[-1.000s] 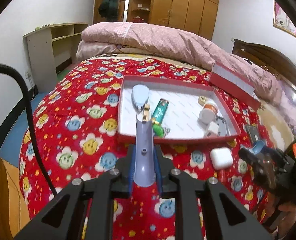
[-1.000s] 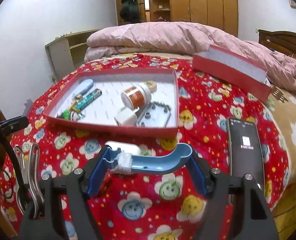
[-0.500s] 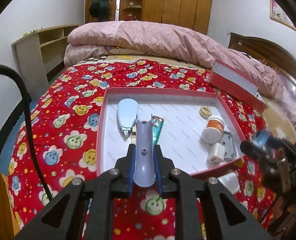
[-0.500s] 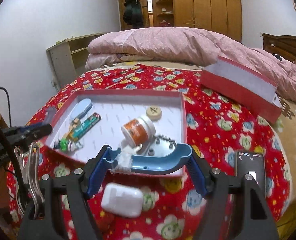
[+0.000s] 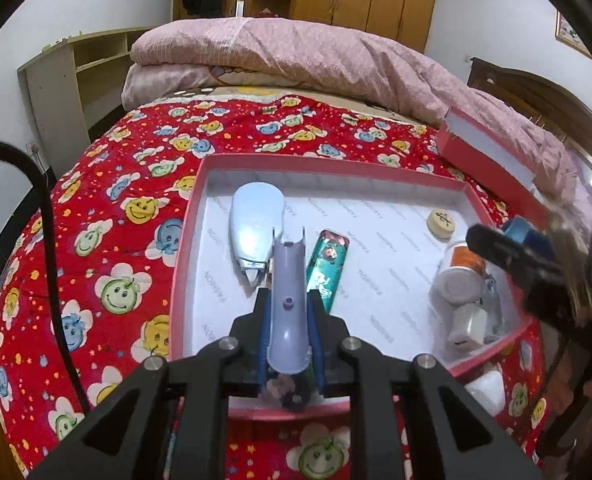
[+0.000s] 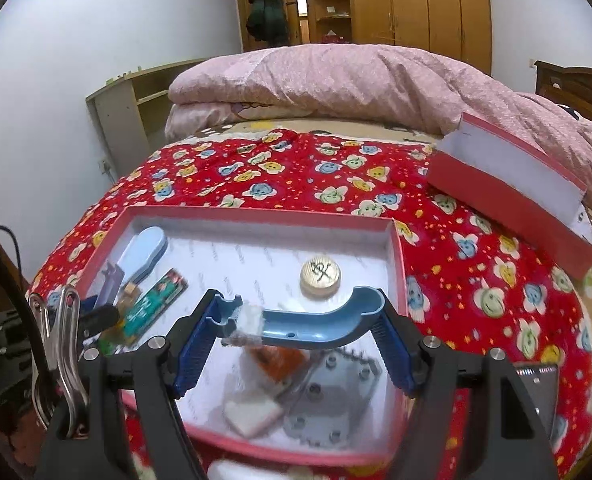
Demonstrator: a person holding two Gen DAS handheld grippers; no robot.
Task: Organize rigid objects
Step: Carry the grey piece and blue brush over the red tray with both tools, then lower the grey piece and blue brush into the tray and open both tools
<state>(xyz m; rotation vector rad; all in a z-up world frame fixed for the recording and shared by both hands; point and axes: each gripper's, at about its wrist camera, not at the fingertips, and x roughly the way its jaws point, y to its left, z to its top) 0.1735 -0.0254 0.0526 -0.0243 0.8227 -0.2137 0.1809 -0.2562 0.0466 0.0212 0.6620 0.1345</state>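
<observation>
A shallow red box (image 5: 184, 248) with a white floor lies on the flowered bedspread. In it are a pale blue case (image 5: 256, 228), a green lighter (image 5: 327, 268), a round wooden disc (image 5: 440, 222), an orange-labelled bottle (image 5: 461, 274) and a small white cube (image 5: 465, 326). My left gripper (image 5: 288, 316) is shut on a grey-lilac curved plastic piece (image 5: 288, 300), over the box's near-left part. My right gripper (image 6: 296, 344) is shut on a blue curved plastic piece (image 6: 315, 320), held crosswise above the box (image 6: 399, 264), over the bottle (image 6: 280, 360) and a grey metal plate (image 6: 327, 404).
A white earbud case (image 5: 487, 394) lies on the bedspread (image 5: 108, 208) just outside the box's near-right corner. The red box lid (image 6: 511, 188) leans at the far right. A phone (image 6: 535, 380) lies right of the box. A pink quilt (image 6: 355, 80) is piled behind; a shelf stands left.
Both grippers have moved forward over the red box, each still holding its curved piece. The earbud case and phone have slid toward the lower frame edges.
</observation>
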